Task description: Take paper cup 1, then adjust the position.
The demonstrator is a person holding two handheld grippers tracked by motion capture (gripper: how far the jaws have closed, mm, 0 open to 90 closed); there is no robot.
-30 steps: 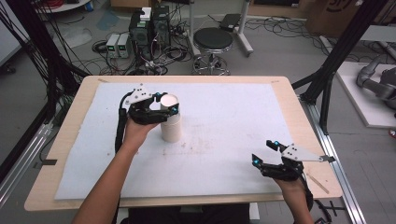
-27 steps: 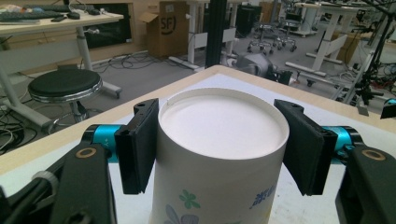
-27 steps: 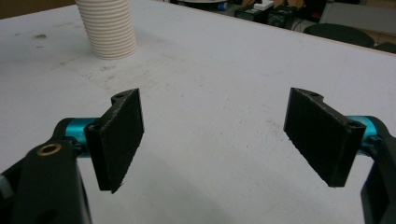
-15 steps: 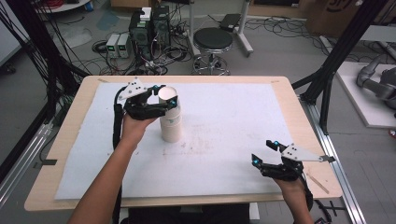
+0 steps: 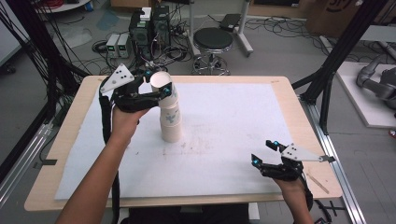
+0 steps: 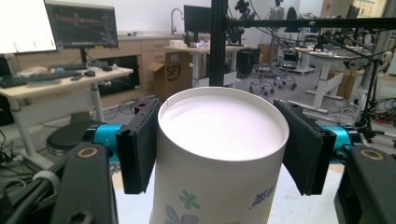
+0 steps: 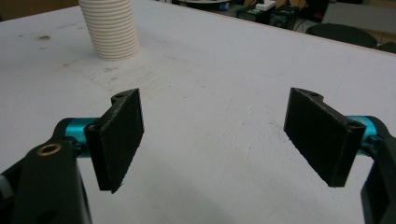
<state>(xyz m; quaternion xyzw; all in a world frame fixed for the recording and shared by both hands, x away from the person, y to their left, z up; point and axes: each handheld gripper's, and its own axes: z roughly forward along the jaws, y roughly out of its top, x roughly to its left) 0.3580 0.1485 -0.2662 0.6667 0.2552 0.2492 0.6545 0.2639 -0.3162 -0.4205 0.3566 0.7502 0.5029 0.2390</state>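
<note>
At the left of the high view, the left gripper (image 5: 159, 84) is held above the white table mat (image 5: 233, 116), with the person's left forearm (image 5: 100, 177) reaching up to it from the bottom edge. Its jaws are clamped on the rim of a paper cup (image 5: 163, 86), one pad on each side. That top paper cup is seen raised partway out of the stack of paper cups (image 5: 170, 123), which stands upright on the mat just to the right of the left hand. In the left gripper view, the top cup (image 6: 222, 154) is shown from close by, white inside, with a printed green and blue flower pattern on its outer wall. The black pads (image 6: 140, 144) are pressed against the cup's sides just below the rim.

Further right, bare mat is seen between the stack and the other hand, marked with a few faint smudges. At the right, near the front edge of the table (image 5: 299, 100), the right gripper (image 5: 264, 151) is held low over the mat, well apart from the stack. Its jaws are spread wide with nothing between them. In the right gripper view the two black pads (image 7: 123, 135) are shown apart over the white surface, and the ribbed stack of cups (image 7: 109, 30) is seen far off at the upper left.
</note>
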